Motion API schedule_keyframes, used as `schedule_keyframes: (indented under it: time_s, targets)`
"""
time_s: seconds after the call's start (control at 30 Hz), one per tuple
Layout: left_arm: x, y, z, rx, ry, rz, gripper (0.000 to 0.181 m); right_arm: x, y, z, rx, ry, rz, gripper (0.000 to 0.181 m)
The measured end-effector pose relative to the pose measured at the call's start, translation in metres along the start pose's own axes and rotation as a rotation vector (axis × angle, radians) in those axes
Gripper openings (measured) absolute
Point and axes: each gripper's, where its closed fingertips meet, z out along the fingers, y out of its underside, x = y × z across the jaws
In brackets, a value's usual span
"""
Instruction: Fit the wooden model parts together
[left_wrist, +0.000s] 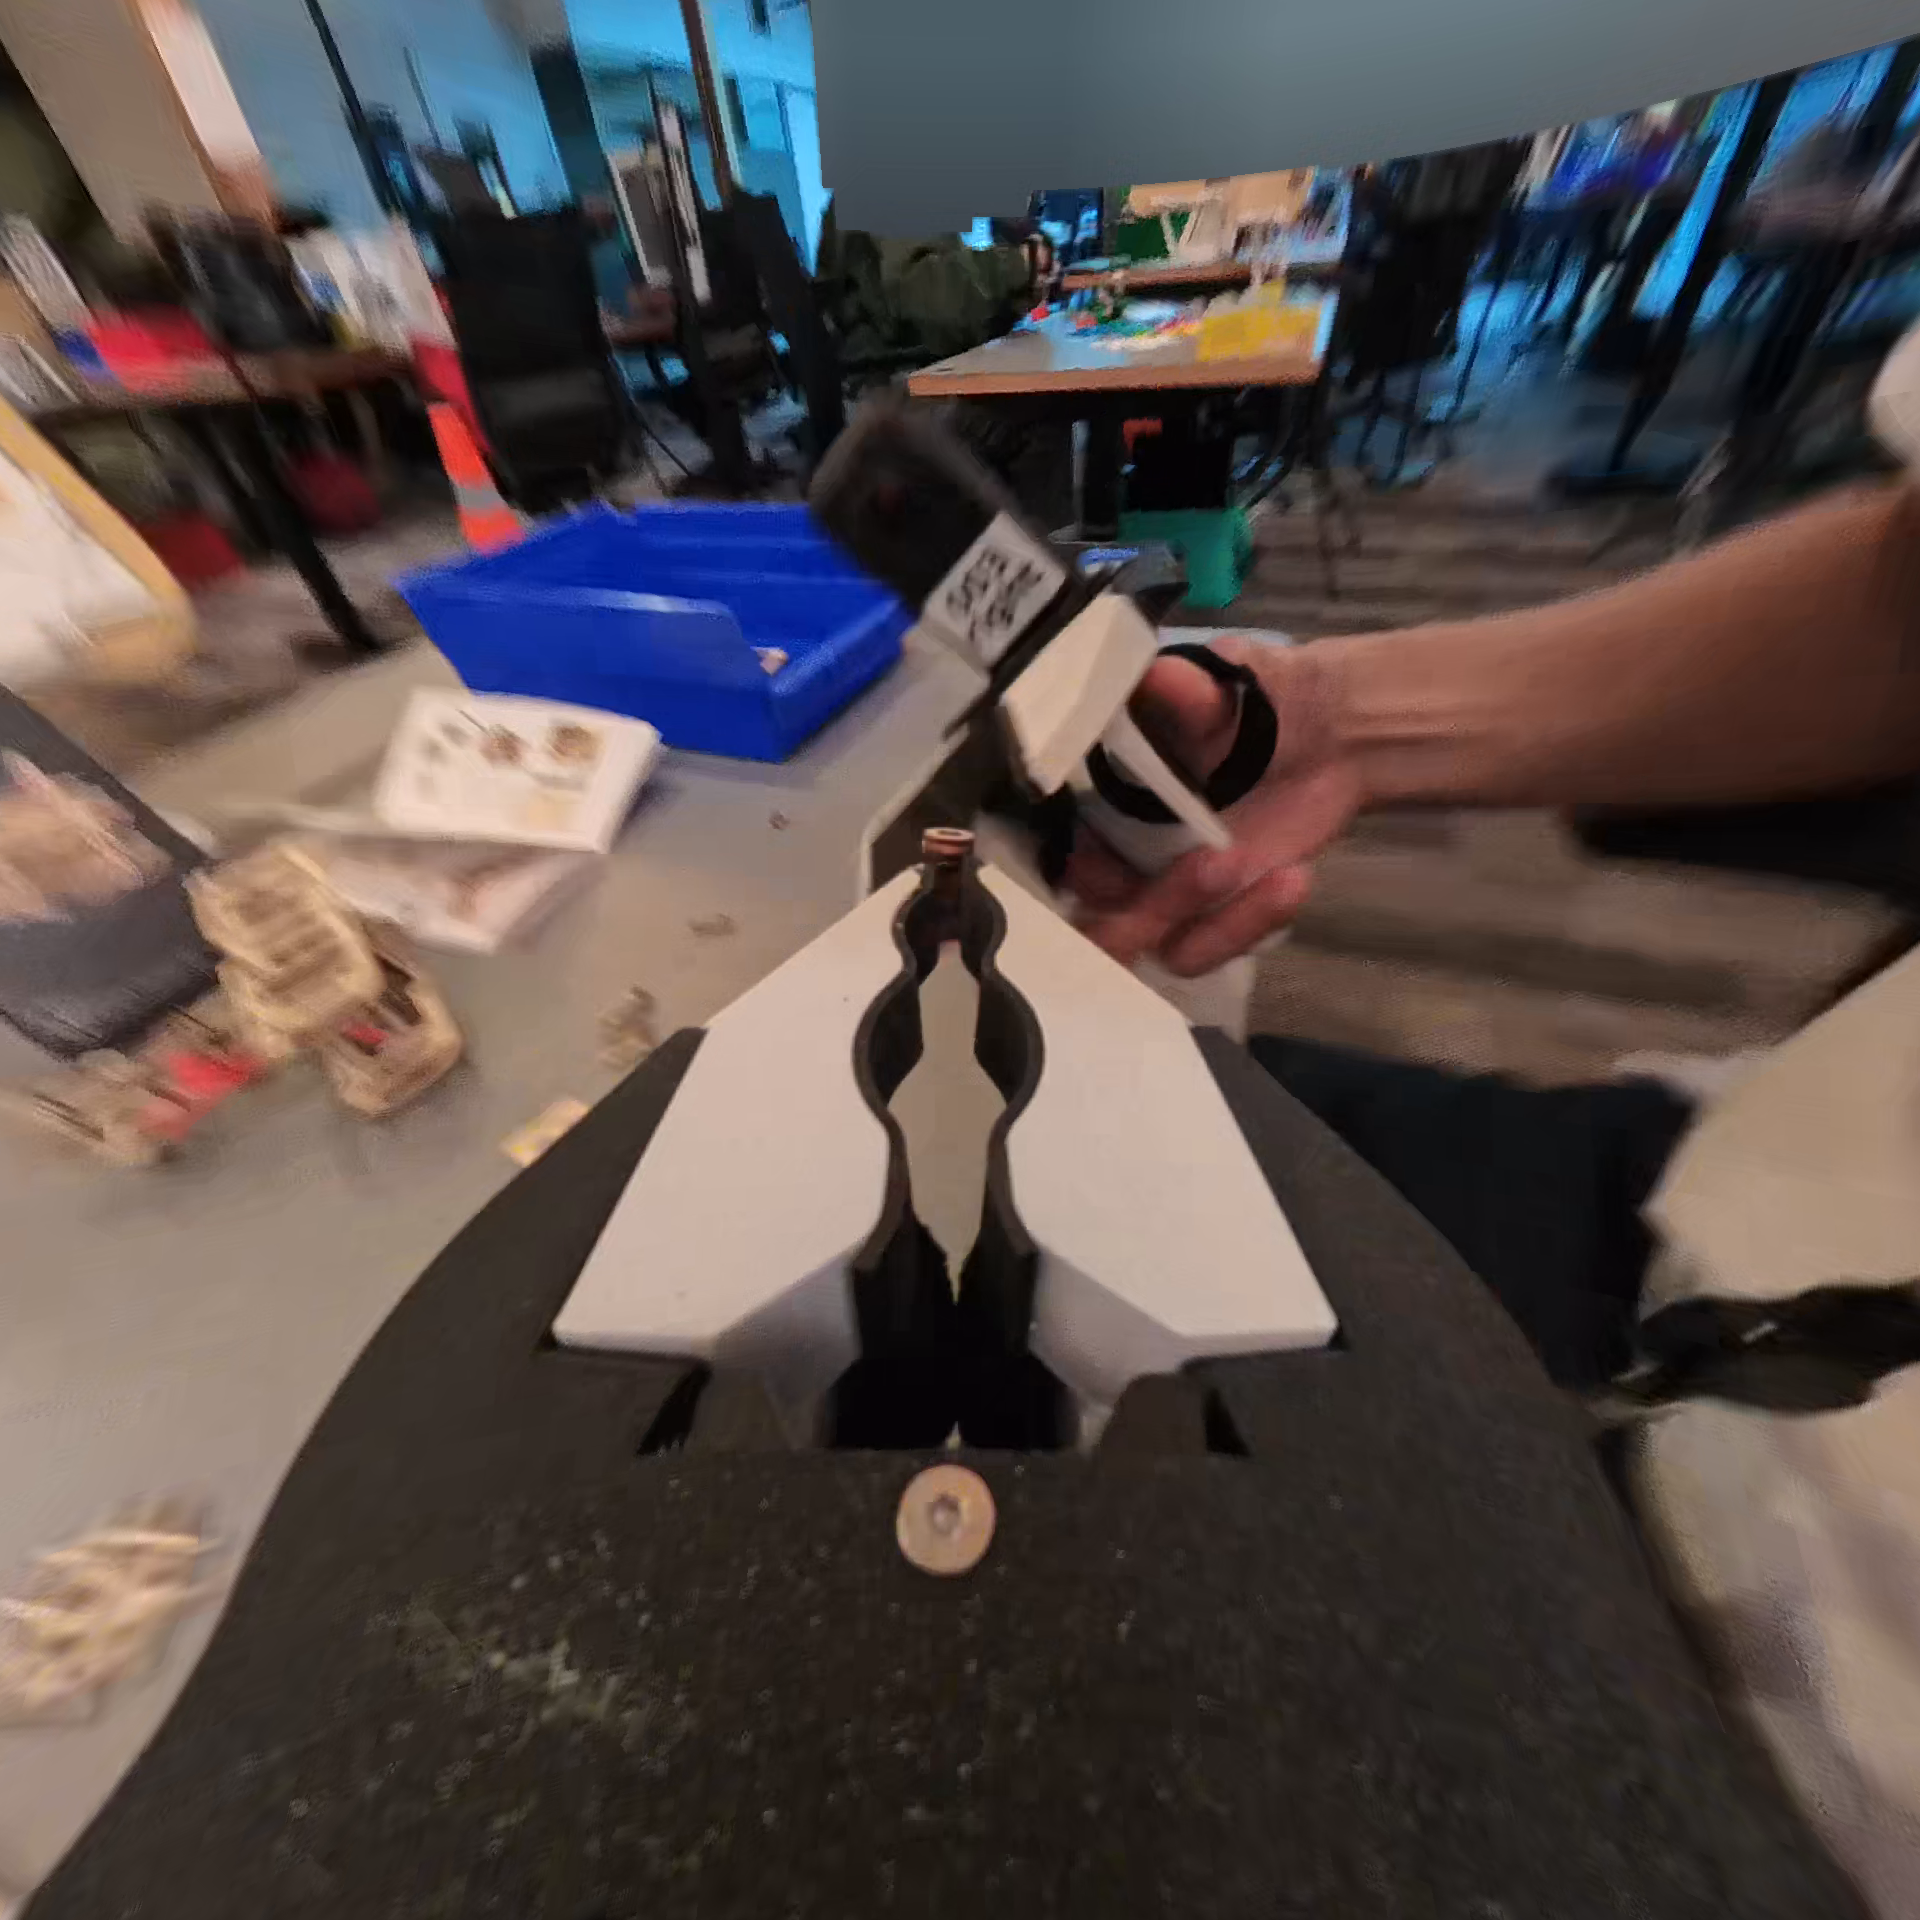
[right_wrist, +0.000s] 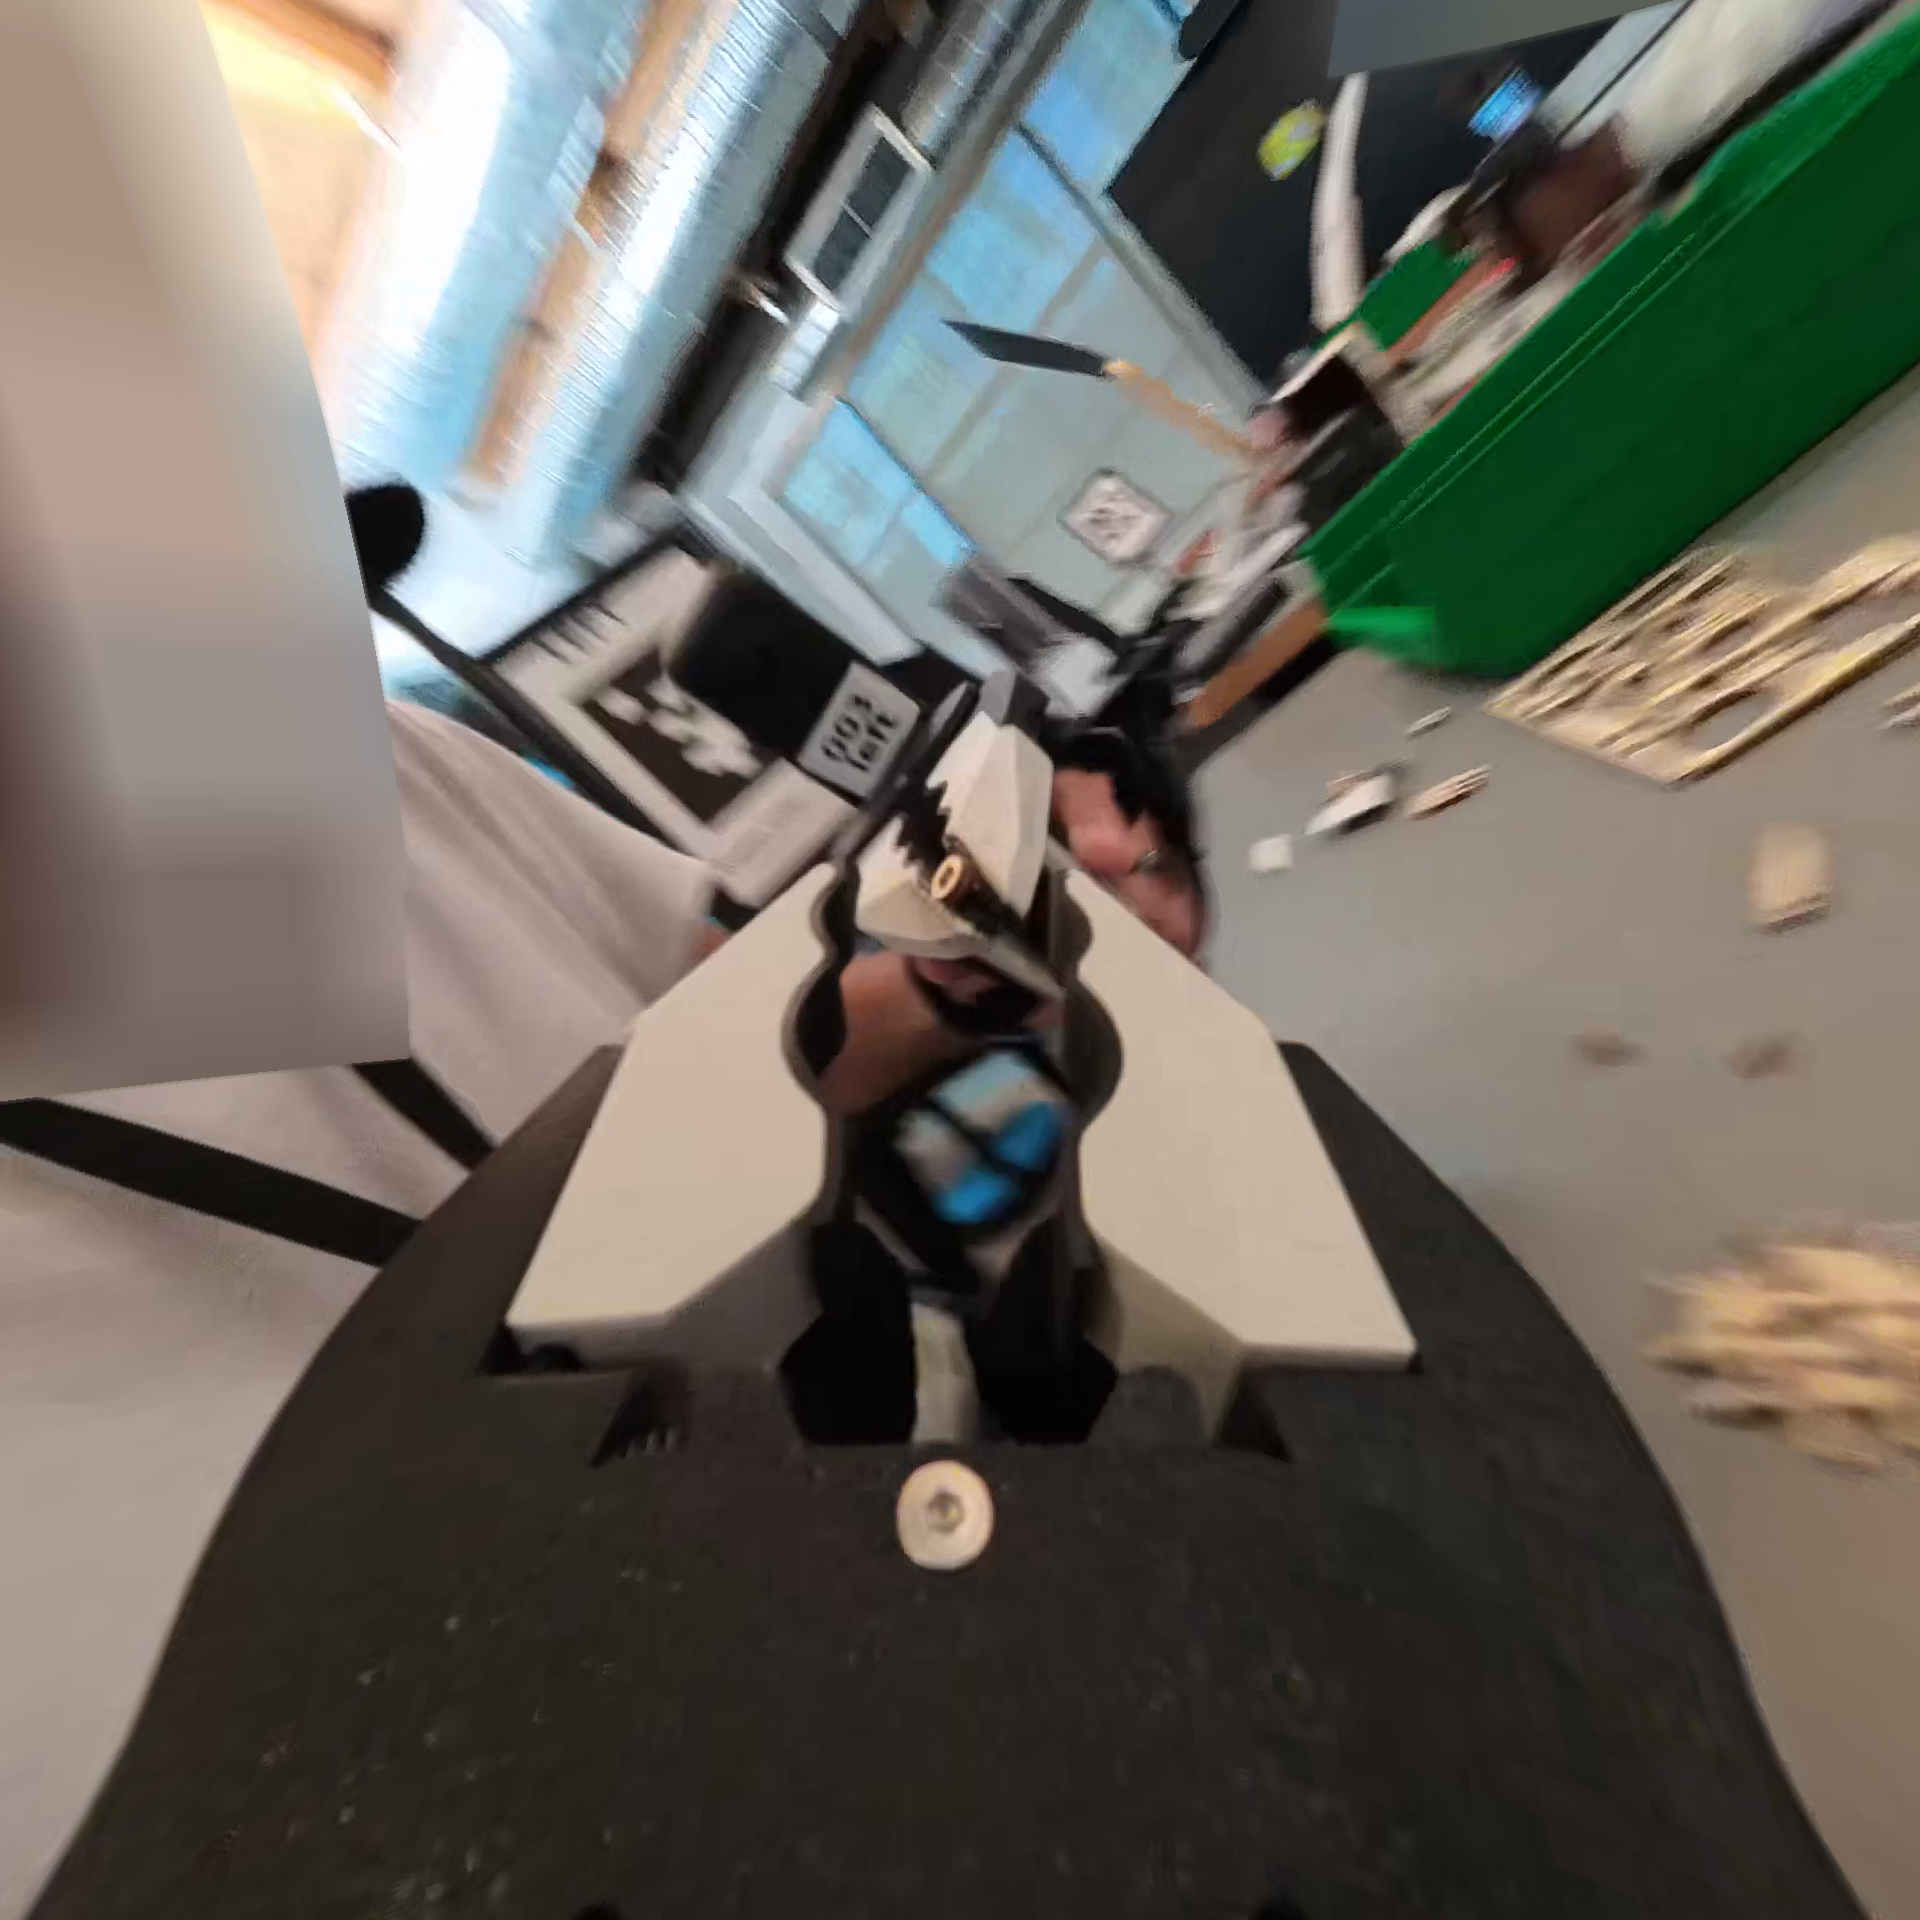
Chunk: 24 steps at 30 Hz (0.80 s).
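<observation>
Now | left gripper (left_wrist: 948, 883) jaws pinched on small brass-tipped peg (left_wrist: 947, 844) | right gripper (right_wrist: 951, 909) jaws apart, empty

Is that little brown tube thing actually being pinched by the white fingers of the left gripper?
Touching. In the left wrist view the left gripper has both fingertips closed against the small brown tube, with no gap either side.

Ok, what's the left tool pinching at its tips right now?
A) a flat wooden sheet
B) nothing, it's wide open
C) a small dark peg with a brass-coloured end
C: the left tool is shut on a small peg whose ringed end pokes past its tips.
</observation>
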Motion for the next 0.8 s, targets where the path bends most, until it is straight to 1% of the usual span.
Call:
schedule_keyframes:
  time_s: [0.07, 0.1, 0.17, 0.2, 0.23, 0.3, 0.37, 0.43, 0.53, 0.67, 0.8]
  targets:
    - [-0.009, 0.002, 0.002, 0.026, 0.020, -0.278, 0.000, 0.008, -0.006, -0.014, -0.062, 0.167, -0.352, 0.041]
    - [-0.013, 0.004, 0.003, 0.039, 0.043, -0.419, 0.000, 0.012, -0.004, -0.019, -0.131, 0.255, -0.537, 0.042]
    - [-0.011, 0.008, 0.005, 0.068, 0.137, -0.680, 0.000, 0.019, 0.001, -0.024, -0.256, 0.384, -0.841, 0.043]
    - [-0.012, 0.008, 0.005, 0.101, 0.171, -0.793, 0.001, 0.021, 0.002, -0.025, -0.291, 0.449, -0.949, 0.043]
    - [-0.009, 0.006, 0.005, 0.133, 0.231, -0.896, 0.000, 0.024, 0.003, -0.026, -0.323, 0.523, -1.013, 0.043]
    - [-0.009, 0.004, 0.005, 0.181, 0.296, -1.040, 0.000, 0.034, 0.007, -0.030, -0.472, 0.676, -1.112, 0.044]
    - [-0.001, 0.006, 0.007, 0.165, 0.352, -1.102, 0.000, 0.035, 0.009, -0.027, -0.555, 0.730, -1.168, 0.045]
    - [0.005, 0.008, 0.010, 0.140, 0.360, -1.119, 0.000, 0.032, 0.008, -0.023, -0.567, 0.762, -1.204, 0.040]
    - [0.012, 0.009, 0.014, 0.123, 0.372, -1.145, 0.000, 0.034, 0.013, -0.024, -0.649, 0.795, -1.248, 0.032]
    - [0.015, 0.011, 0.017, 0.118, 0.381, -1.183, 0.000, 0.031, 0.020, -0.024, -0.683, 0.775, -1.257, 0.026]
    - [0.015, 0.011, 0.017, 0.126, 0.382, -1.163, 0.000, 0.031, 0.020, -0.023, -0.689, 0.770, -1.246, 0.020]
